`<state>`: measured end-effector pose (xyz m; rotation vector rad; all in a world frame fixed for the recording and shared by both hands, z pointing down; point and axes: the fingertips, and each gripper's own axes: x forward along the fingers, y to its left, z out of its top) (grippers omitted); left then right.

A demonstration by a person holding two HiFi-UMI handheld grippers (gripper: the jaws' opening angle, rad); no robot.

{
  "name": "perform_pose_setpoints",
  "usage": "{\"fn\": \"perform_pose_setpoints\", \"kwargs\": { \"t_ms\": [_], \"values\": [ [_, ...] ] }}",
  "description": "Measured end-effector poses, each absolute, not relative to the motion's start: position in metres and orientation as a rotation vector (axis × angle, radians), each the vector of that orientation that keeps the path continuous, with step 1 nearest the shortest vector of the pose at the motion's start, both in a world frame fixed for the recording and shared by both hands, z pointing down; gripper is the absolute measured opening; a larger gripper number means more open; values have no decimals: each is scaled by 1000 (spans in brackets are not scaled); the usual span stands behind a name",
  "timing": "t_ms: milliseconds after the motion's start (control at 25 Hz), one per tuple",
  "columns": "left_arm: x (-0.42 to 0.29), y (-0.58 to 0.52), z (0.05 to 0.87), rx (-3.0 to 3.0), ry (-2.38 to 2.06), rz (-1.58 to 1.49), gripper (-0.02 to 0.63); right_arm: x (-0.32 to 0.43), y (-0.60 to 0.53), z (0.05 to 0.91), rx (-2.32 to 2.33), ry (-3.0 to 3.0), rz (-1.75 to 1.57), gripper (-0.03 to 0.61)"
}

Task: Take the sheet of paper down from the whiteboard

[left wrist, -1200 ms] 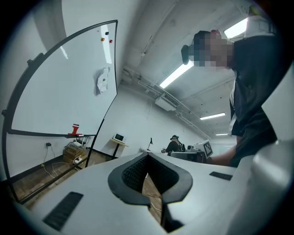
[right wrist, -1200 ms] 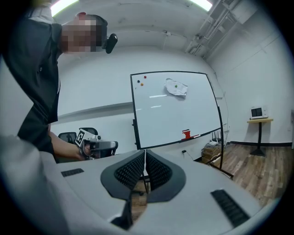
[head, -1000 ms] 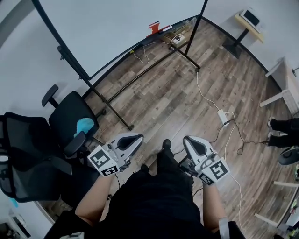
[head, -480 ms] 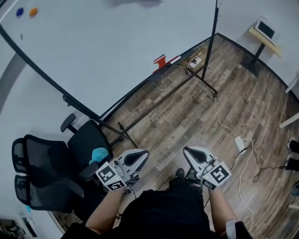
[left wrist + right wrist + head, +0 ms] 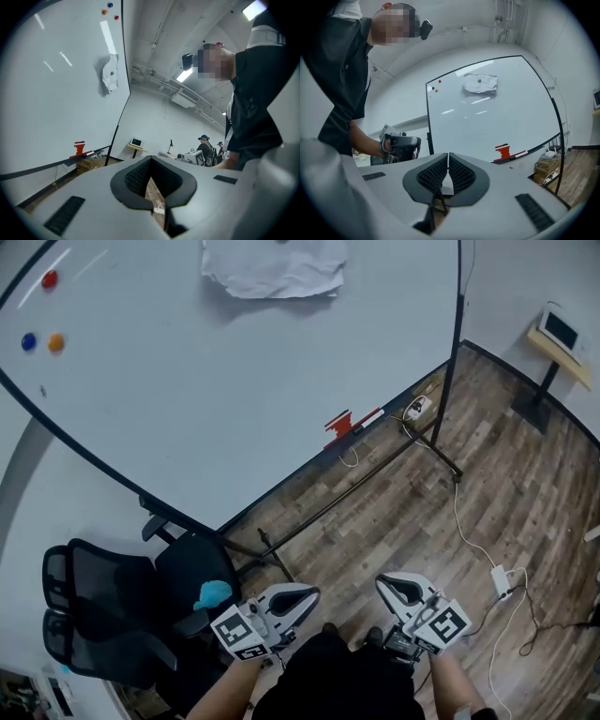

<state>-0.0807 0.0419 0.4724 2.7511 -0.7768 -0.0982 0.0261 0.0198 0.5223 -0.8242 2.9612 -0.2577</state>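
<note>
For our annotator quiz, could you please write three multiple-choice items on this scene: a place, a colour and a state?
1. Where on the whiteboard is the sheet of paper? A upper part; B tray; C bottom corner.
2. The magnet pinning it is: A red; B green; C black.
3. The left gripper and right gripper are: A shut, empty; B open; C gripping paper.
1A, it hangs high; 2B, green dot on it; 3A, jaws meet on nothing.

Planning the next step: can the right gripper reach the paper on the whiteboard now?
Probably not yet: the right gripper is low, far from the paper high on the whiteboard; the way looks free.
</note>
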Motion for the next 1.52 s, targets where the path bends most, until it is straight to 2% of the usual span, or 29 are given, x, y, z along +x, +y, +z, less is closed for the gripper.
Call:
{"fn": "perform_pose_setpoints", "kwargs": {
  "t_ms": [280, 600, 880, 1200, 1520],
  "values": [
    [-97, -30, 443, 2889, -757, -177, 6, 0, -43, 503, -846, 2974, -205, 21],
    [-144, -129, 371, 3052, -837, -119, 6, -35, -133, 393, -859, 2833, 35, 23],
    [-182, -197, 272, 3198, -952, -149, 6, -58, -201, 318, -982, 2711, 283, 23],
    [-187, -225, 163, 3374, -1329, -4, 8, -68, -256, 196, -976, 2520, 643, 23],
    [-195, -263, 90, 3209, -1791, 191, 8, -51, -325, 98, -1029, 2410, 863, 23]
  ]
}}
